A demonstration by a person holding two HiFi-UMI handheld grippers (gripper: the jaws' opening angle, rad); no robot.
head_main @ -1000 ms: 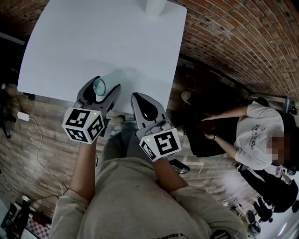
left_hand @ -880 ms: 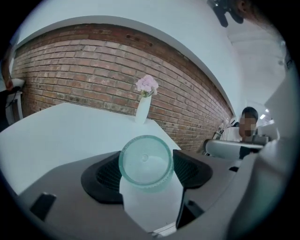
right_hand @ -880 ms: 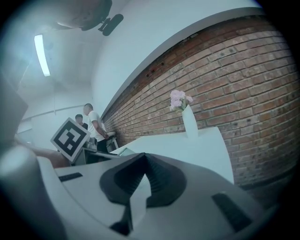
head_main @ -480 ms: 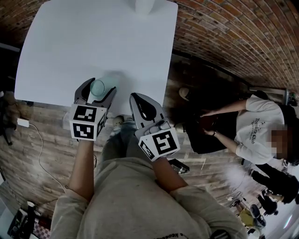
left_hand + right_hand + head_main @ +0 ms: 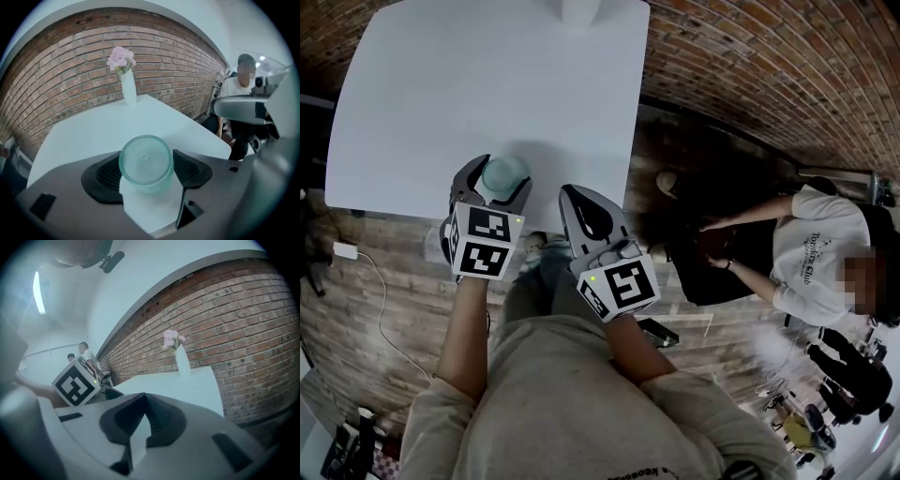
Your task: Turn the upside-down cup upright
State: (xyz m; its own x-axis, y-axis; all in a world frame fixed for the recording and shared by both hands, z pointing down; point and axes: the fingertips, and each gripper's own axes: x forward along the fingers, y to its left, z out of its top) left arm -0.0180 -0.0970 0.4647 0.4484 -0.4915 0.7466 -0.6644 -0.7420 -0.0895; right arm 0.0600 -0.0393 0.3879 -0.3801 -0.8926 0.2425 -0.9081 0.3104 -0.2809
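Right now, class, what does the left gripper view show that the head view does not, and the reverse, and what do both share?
Only the left gripper view: pink flowers in the vase. Only the head view: a white cable on the floor, the wearer's torso. Both: the green cup gripped by the left gripper, and the white table.

Even, diffuse indoor light. The white table (image 5: pixel 487 84) reads bright and nearly featureless, and a faint soft shadow lies beside the cup (image 5: pixel 504 174). A ceiling strip light (image 5: pixel 36 291) glares in the right gripper view. Both gripper views bend strongly at the edges, with dark corners and soft-focused foregrounds.
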